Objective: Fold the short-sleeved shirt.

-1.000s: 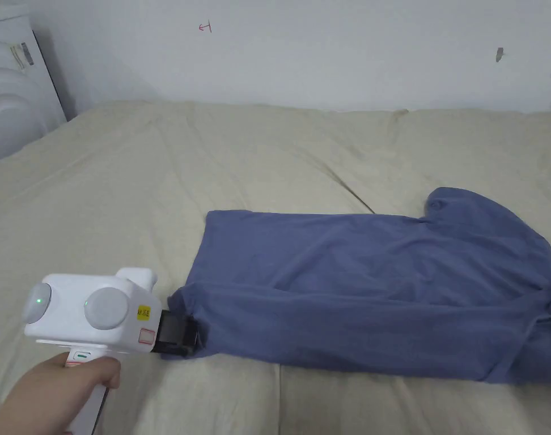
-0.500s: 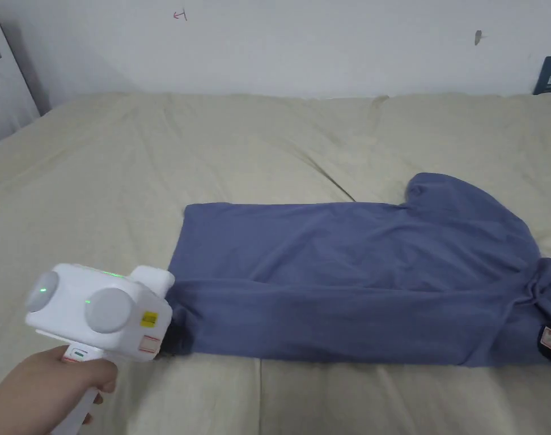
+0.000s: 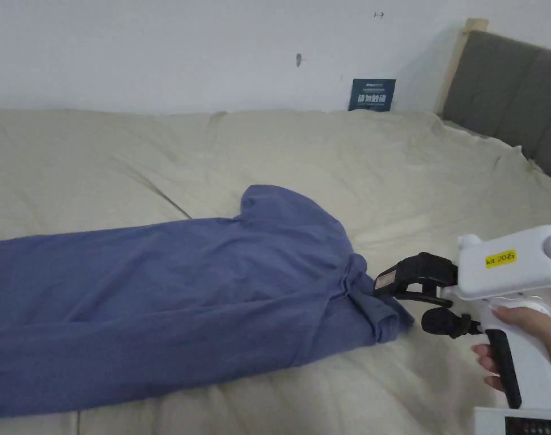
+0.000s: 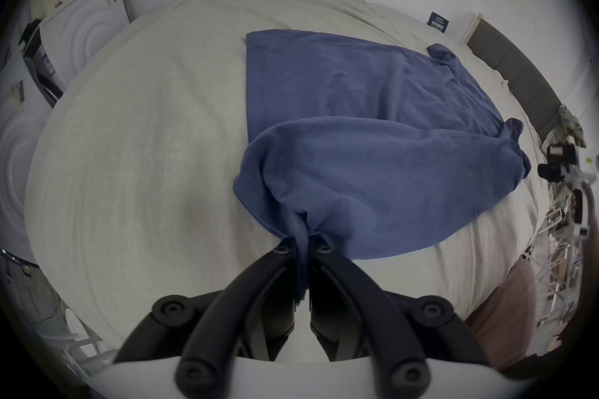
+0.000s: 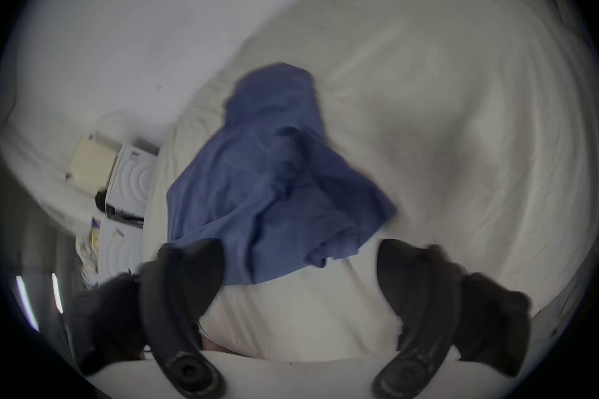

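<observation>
A blue short-sleeved shirt (image 3: 172, 294) lies lengthwise across the bed, its near half doubled over the far half. My right gripper (image 3: 407, 300) is open just off the bunched sleeve end (image 3: 382, 317), with nothing between its jaws. In the right gripper view the gripper (image 5: 298, 257) has its jaws spread wide and the shirt (image 5: 275, 179) lies just ahead of them. My left gripper (image 4: 303, 244) is shut on the near hem corner of the shirt (image 4: 372, 179), the cloth gathered and pulled slightly up into the jaws. The right gripper (image 4: 556, 161) also appears far off in that view.
A beige sheet covers the bed (image 3: 325, 158). A dark padded headboard (image 3: 512, 85) stands at the right, and a small blue card (image 3: 372, 94) leans on the wall. White appliances (image 4: 87, 20) stand past the bed's left end.
The head camera has swung right along the shirt. The right gripper, at the sleeve end half a second ago, now stands a little off it with jaws apart.
</observation>
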{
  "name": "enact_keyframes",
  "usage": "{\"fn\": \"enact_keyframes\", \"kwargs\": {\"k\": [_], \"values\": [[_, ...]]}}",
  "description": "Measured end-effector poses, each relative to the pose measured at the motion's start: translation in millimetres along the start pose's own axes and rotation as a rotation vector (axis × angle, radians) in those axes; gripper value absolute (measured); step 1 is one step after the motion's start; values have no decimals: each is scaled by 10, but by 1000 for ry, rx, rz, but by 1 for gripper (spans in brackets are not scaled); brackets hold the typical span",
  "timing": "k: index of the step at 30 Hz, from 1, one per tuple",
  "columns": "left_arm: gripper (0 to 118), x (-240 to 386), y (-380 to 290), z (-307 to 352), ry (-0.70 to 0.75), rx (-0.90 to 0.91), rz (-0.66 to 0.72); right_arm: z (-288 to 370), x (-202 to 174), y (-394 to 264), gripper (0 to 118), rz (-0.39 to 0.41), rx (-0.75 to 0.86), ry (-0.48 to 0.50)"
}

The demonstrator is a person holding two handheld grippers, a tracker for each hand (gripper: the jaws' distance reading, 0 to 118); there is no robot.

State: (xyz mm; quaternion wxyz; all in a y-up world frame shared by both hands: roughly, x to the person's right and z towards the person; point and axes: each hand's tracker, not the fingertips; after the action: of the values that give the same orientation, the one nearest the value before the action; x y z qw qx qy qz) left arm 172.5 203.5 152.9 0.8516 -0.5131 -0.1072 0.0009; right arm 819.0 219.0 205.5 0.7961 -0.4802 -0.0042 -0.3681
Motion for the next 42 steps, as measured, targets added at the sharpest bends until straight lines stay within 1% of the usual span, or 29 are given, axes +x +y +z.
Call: {"fn": "enact_keyframes", "kwargs": {"k": [2,3,5,7,8,10,11,12,13,14,16,17,18,20,21,22,23,24,25,26,28,31,34,36,39,41,42], "values": [[5,-7,-3,15,14,-1,-9,-143,71,120,99,-55,-7,-11],[5,-2,-12,16,16,-1,-6,-203,87,164,99,-63,-14,-40],[5,9,-26,6,11,-9,2,-281,84,190,99,-52,-11,-56],[5,-8,-29,-28,17,-15,1,-379,73,230,98,-56,-14,-85],[5,2,-35,-38,20,-18,0,-428,73,246,95,-59,-25,-92],[5,-4,-33,-68,29,-23,-5,-484,117,261,93,-71,-38,-96],[5,3,-35,-72,32,-24,-6,-495,108,251,85,-74,-40,-98],[5,10,-37,-75,34,-27,-9,-496,102,242,59,-73,-37,-98],[5,18,-39,-74,37,-27,-14,-466,82,188,3,-69,-20,-95],[5,2,-33,-75,39,-27,-17,-457,45,310,2,-52,-16,-109],[5,-1,-27,-66,37,-27,-17,-446,-31,457,2,28,-2,-157],[5,-3,-25,-58,37,-25,-16,-415,-13,334,2,63,-8,-151],[5,-18,-18,-50,38,-23,-15,-375,-26,378,2,74,-9,-141],[5,-24,-16,-9,39,-16,-13,-265,-51,465,2,78,4,-140],[5,-28,-14,24,41,-11,-13,-179,-52,308,2,82,11,-133],[5,-54,-5,59,42,-2,-3,-95,-59,335,2,86,17,-113],[5,-78,-3,128,53,36,51,-12,-65,358,2,88,17,-91],[5,-100,10,212,41,50,60,85,-71,379,2,87,16,-73],[5,-130,31,305,11,56,53,191,-75,271,2,80,27,-49],[5,-145,42,372,2,58,44,292,-82,260,2,78,35,-46],[5,-159,57,521,-8,55,28,514,-106,218,2,85,51,-36],[5,-169,1,703,-17,47,11,815,-122,21,2,98,68,3],[5,-178,-181,883,-20,46,2,1052,-76,-216,2,91,56,5],[5,-194,-327,938,-34,40,-8,1149,18,-405,2,86,48,-4],[5,-211,-522,801,-56,5,-16,1045,208,-593,2,74,14,-32],[5,-237,-647,602,-47,-11,-6,815,368,-655,2,57,-11,-84],[5,-252,-708,492,-45,-25,8,694,440,-698,2,49,-13,-131]]}}
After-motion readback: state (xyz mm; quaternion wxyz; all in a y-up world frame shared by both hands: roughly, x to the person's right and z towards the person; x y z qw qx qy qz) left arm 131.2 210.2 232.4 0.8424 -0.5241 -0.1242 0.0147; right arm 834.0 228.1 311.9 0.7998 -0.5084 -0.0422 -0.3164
